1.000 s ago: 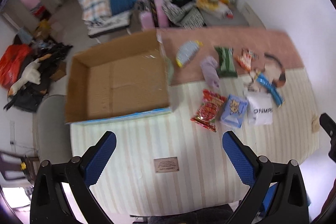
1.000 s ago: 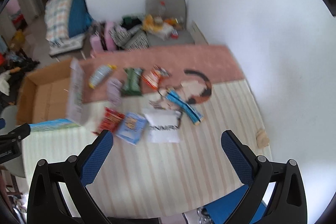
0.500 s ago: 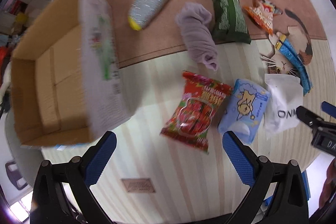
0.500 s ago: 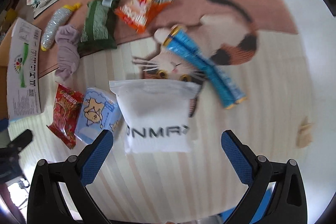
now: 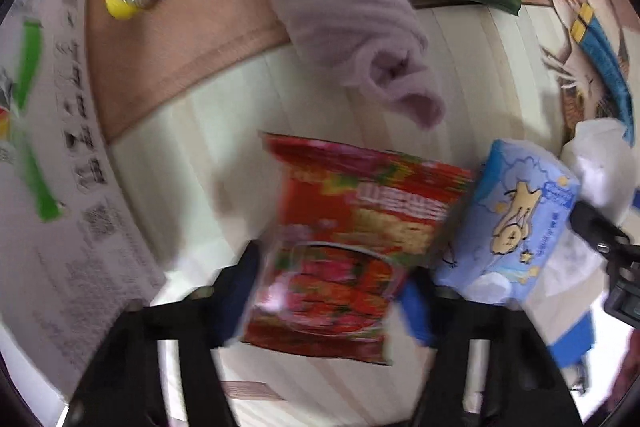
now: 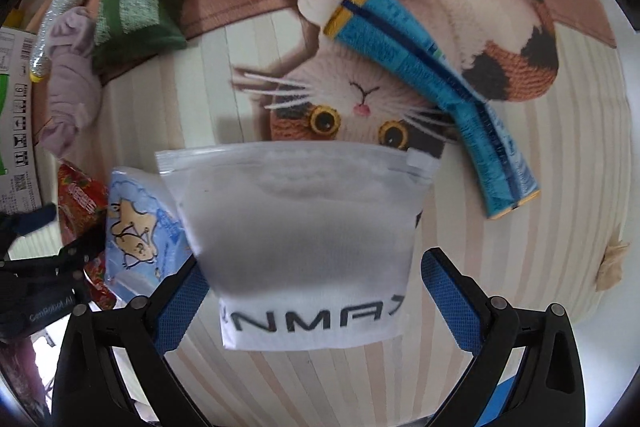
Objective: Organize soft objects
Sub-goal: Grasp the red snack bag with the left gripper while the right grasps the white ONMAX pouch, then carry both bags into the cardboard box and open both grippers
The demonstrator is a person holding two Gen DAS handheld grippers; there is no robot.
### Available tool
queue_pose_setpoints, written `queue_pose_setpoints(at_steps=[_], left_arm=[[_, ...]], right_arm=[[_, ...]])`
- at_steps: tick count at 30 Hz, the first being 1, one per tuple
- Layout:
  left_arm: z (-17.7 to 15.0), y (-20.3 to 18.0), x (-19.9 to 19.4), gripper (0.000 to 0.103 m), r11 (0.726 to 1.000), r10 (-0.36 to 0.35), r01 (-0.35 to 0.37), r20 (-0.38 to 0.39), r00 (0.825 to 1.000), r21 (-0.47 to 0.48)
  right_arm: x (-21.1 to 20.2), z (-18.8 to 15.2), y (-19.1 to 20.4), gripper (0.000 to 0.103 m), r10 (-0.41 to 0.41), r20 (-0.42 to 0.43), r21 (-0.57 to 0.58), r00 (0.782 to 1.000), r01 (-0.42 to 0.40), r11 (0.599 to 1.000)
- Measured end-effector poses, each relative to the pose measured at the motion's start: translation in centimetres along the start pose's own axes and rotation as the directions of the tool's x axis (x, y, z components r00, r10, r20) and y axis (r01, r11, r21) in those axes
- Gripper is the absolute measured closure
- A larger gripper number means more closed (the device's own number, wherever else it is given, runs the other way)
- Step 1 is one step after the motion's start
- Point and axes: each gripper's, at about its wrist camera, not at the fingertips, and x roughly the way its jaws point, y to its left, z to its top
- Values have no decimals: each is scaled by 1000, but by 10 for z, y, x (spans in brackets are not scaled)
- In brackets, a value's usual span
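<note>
Straddling two packets

Left gripper (image 5: 332, 291) spans the red packet (image 5: 352, 239), fingers either side; contact unclear through blur. Right gripper (image 6: 312, 291), wide open, brackets the white pouch (image 6: 304, 227). Blue pack (image 6: 140, 227) lies at its 9 o'clock.

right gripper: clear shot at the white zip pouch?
Probably yes. The right gripper is open with its jaws either side of the white zip pouch; nothing lies on top, though the blue tissue pack crowds one side.

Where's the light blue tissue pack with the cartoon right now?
The light blue tissue pack lies on the striped mat, wedged between the red snack bag and the white zip pouch, left of the right hand-held gripper.
</note>
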Motion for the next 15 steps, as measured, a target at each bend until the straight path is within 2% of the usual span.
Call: queue_pose_setpoints(at_steps=[3,5,7,10,13,15], left_arm=[[-7,-2,-8,59,1000,4,-4,26,1000,-15],[-17,-2,-19,59,1000,9,-8,57,998,-20],[-28,-1,-34,59,999,8,-5,94,996,-36],[-53,7,-70,59,997,-31,42,161,986,-69],[-82,29,-125,59,988,-82,114,266,960,-108],[-93,52,-166,59,981,-90,141,329,940,-134]], right_arm=[[6,-3,-3,24,35,2,23,999,-35,999],[5,-7,-4,29,49,13,33,999,-50,998],[-4,-14,-6,31,61,35,49,998,-62,997],[-31,-29,-5,32,99,93,44,991,-104,994],[-64,-45,11,32,138,151,2,979,-140,990],[-98,-57,37,32,181,201,-46,963,-175,983]])
